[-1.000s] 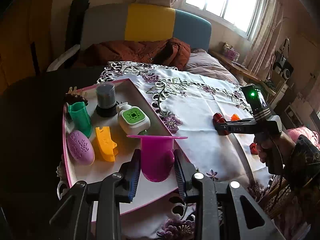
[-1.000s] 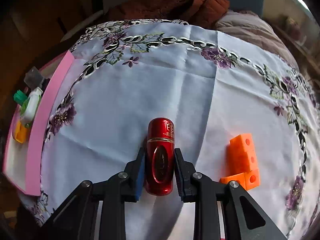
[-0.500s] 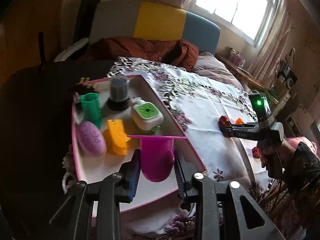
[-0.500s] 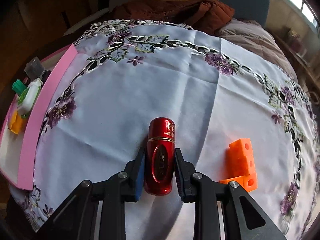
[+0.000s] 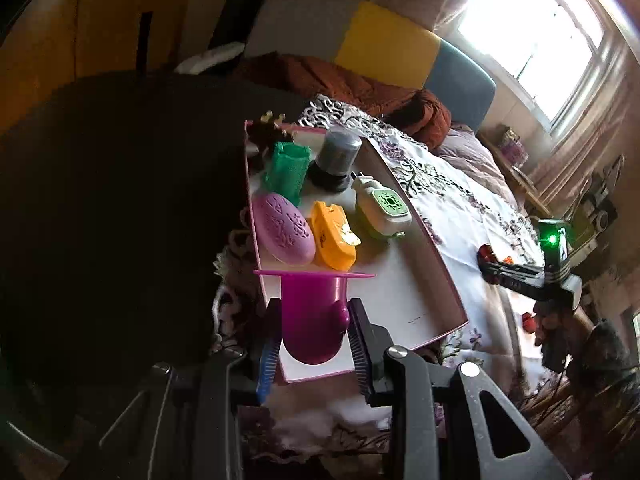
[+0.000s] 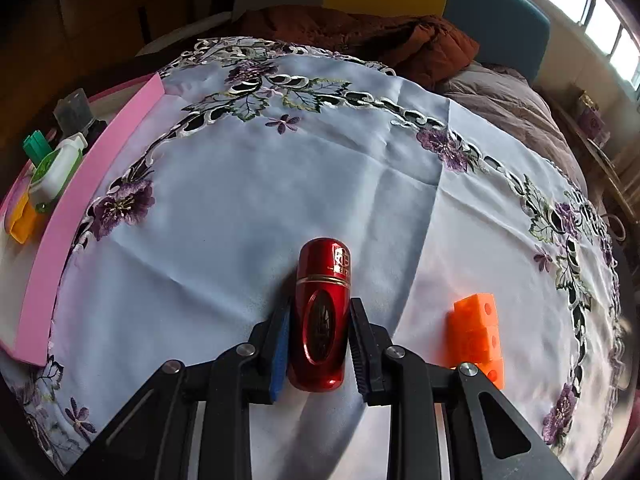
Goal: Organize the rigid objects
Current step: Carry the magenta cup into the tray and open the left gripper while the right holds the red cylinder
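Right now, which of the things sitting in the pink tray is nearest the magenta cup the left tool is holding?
The orange piece. It sits just beyond the magenta cup's flat rim, beside the lilac oval; the green cup, grey jar and white-green box lie farther back.

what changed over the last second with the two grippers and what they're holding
The left gripper, clamped on the magenta cup, has swung across over the pink tray and rolled, so the tray now looks tilted. Nothing was grabbed or released. The right gripper stays shut on the red bottle, barely moving; the orange blocks lie untouched.
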Tool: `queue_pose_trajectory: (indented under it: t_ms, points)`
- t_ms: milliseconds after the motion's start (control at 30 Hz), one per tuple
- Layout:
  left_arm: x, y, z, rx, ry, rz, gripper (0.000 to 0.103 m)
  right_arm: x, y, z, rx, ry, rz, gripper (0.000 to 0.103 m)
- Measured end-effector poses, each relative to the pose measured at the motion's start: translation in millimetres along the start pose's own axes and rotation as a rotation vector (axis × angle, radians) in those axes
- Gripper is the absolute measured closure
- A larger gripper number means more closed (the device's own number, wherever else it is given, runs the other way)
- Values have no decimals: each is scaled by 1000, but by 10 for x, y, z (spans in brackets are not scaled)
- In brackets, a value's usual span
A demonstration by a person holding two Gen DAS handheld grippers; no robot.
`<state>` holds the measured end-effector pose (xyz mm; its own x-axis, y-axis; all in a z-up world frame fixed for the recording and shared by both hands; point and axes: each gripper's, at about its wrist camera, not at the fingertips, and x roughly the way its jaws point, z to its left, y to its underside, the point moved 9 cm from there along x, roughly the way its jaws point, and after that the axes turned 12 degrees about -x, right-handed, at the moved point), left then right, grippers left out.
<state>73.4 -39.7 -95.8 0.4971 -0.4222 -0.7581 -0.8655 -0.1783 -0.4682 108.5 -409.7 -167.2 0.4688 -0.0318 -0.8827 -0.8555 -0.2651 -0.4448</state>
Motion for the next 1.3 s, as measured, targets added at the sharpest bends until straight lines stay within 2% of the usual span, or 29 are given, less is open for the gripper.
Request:
queue_pose_trajectory:
  t_ms: [200, 367, 667, 967, 1300]
  points:
    - [165, 8, -240, 53, 14, 19, 71, -1, -4, 2, 0, 3, 1, 75]
    - [364, 95, -221, 83, -44, 55, 71, -2, -5, 5, -4, 8, 1, 75]
    - [556, 142, -123, 93, -97, 86, 70, -5, 0, 4, -6, 11, 1, 75]
    - [505, 133, -147, 124, -126, 57, 69, -3, 2, 4, -10, 15, 2, 75]
    - [276, 18, -202, 134, -141, -16, 69, -4, 7, 1, -16, 19, 2, 75]
